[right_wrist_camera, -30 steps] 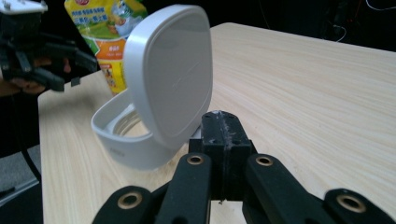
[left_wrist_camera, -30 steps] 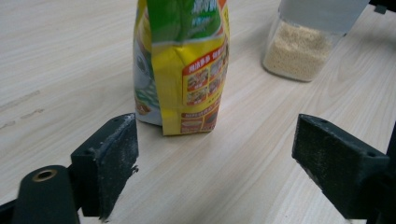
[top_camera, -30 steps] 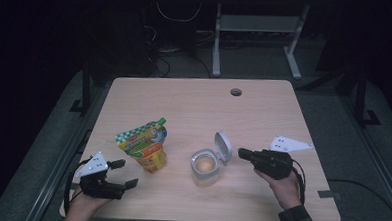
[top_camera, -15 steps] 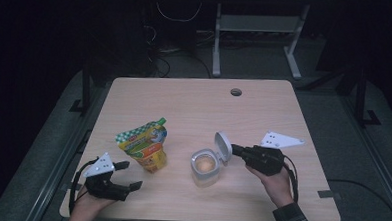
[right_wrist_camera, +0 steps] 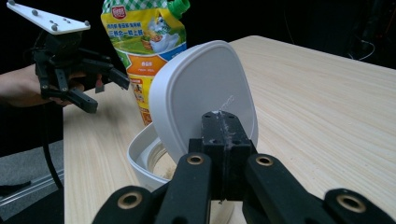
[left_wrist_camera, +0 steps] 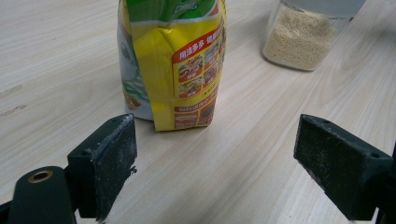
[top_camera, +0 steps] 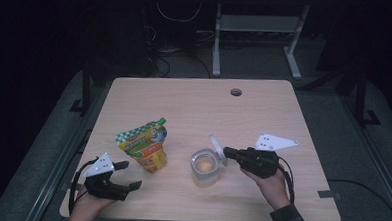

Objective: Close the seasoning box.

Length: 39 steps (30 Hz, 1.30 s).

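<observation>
**Shut Right Gripper at the Jar's Raised Lid**

The jar [top_camera: 205, 166] stood near the middle of the table [top_camera: 194, 105], part filled with pale grains, its white lid [top_camera: 216, 149] hinged up and tilted toward the right. The right gripper [top_camera: 227, 152] lay level beside it, its jaws pressed fully together with nothing between them, their tips right at the lid's outer face; whether they touched it I could not tell. A pouch [top_camera: 145, 144] with a green cap stood upright just left of the jar. The left gripper [top_camera: 128, 175] rested low near the table's front edge, jaws spread wide and empty, pointing at the pouch but apart from it.
</observation>
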{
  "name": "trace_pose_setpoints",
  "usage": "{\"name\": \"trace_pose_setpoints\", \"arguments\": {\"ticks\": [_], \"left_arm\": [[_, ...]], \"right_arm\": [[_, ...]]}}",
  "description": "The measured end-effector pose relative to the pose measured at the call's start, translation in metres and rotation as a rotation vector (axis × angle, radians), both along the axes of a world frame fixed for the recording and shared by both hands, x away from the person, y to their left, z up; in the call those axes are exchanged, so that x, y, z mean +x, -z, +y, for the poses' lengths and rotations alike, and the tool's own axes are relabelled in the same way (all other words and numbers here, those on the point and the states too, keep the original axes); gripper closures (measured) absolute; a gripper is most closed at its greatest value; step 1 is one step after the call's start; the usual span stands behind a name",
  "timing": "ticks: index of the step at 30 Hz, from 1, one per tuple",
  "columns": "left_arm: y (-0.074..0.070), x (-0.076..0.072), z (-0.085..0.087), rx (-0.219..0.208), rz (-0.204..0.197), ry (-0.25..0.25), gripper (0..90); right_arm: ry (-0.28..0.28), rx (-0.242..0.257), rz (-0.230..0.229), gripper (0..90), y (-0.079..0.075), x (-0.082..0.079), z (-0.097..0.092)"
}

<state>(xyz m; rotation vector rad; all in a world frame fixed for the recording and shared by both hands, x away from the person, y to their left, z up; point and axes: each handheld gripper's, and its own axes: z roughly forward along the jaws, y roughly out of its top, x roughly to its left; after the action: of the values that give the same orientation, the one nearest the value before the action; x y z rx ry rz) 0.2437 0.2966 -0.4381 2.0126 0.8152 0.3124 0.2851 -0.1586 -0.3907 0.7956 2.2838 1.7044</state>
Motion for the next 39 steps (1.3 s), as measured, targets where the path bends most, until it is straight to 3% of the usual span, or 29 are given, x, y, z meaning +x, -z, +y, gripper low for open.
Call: {"name": "trace_pose_setpoints", "arguments": {"ticks": [14, 22, 39], "left_arm": [[0.001, 0.0, 0.0, 0.005, 0.004, -0.001, 13.0], [0.001, 0.0, 0.001, 0.01, 0.006, -0.003, 13.0], [0.002, 0.0, 0.003, 0.006, 0.004, -0.005, 13.0]], "right_arm": [[0.004, 0.0, -0.005, 89.8, -0.001, -0.001, -0.001], [0.045, -0.012, -0.014, 89.6, -0.001, 0.001, -0.012], [0.187, -0.077, -0.036, 69.6, 0.006, 0.005, -0.036]]}}
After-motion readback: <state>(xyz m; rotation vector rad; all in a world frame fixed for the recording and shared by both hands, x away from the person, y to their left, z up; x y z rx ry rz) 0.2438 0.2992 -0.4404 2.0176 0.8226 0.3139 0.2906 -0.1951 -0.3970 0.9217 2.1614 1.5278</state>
